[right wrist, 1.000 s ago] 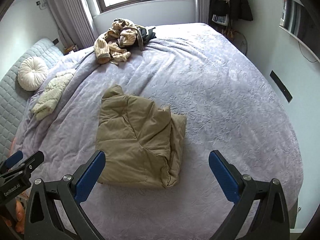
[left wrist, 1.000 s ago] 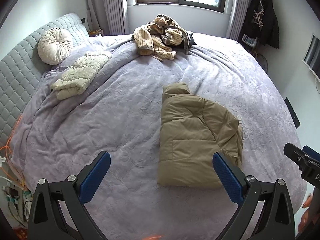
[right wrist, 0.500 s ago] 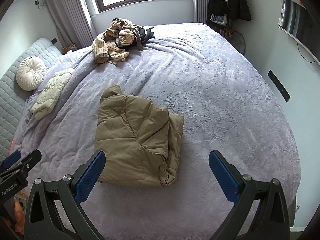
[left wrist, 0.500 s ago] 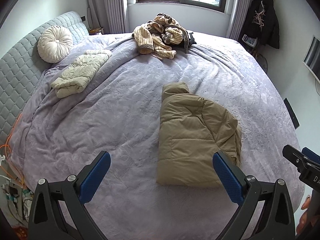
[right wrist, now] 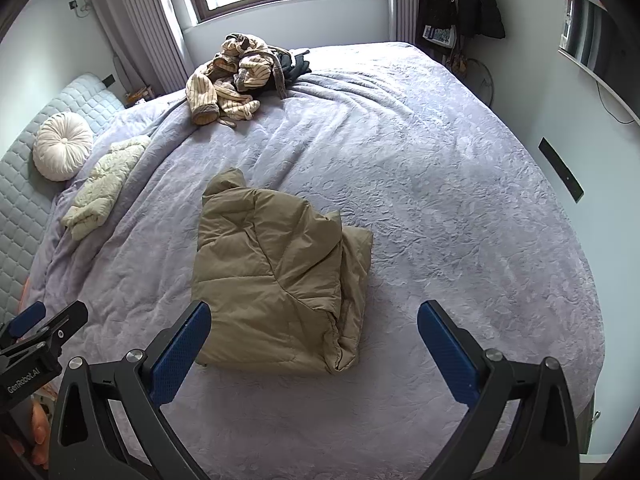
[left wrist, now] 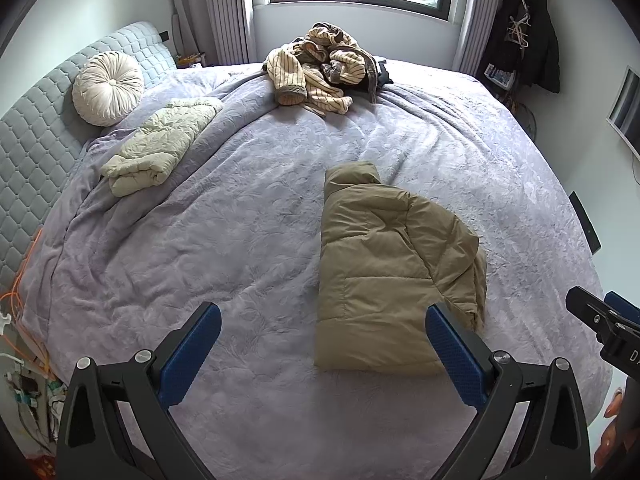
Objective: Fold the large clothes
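Observation:
A tan puffer jacket (left wrist: 384, 272) (right wrist: 276, 276) lies folded into a thick bundle on the lilac bedspread (left wrist: 224, 248) (right wrist: 460, 208), its hood pointing toward the window. My left gripper (left wrist: 320, 344) hangs open above the bed's near edge, left of the jacket's near hem, holding nothing. My right gripper (right wrist: 316, 340) is open too, over the jacket's near right corner, not touching it. Each gripper shows at the edge of the other's view.
A folded cream jacket (left wrist: 160, 148) (right wrist: 100, 192) lies near a round white cushion (left wrist: 108, 88) and the grey quilted headboard (left wrist: 36, 120). A heap of striped and dark clothes (left wrist: 320, 68) (right wrist: 236, 76) sits by the window. Dark coats (left wrist: 528, 28) hang at the right wall.
Both cameras have drawn back and risen slightly, so the bed and jacket sit a little farther off. The jacket has not moved and both grippers stay open.

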The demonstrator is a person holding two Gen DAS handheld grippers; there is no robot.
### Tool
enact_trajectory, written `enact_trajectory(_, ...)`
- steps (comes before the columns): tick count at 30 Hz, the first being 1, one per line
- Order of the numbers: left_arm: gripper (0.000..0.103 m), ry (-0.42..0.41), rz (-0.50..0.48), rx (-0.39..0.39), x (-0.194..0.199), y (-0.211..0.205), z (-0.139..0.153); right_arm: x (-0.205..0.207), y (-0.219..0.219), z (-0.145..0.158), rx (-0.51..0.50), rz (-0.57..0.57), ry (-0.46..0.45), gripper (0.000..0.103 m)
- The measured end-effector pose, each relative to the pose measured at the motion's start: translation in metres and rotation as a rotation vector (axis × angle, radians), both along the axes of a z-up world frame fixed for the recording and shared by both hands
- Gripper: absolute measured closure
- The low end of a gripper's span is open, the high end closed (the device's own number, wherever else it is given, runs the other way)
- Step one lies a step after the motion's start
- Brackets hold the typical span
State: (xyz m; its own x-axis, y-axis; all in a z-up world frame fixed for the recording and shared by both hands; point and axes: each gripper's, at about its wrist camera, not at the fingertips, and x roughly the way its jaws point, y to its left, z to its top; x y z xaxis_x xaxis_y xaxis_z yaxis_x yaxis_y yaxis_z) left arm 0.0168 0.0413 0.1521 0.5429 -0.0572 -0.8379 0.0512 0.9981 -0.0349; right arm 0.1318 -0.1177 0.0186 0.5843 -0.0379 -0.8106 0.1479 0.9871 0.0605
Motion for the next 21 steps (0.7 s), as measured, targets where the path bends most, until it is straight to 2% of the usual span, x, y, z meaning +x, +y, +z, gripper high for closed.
enact_trajectory(21, 0.001, 0.009, -0.012, 0.000, 0.0054, 0.0035, -0.0055, 0.0034, -0.0035, 0.0007, 0.000, 0.005, 0.002, 0.000)
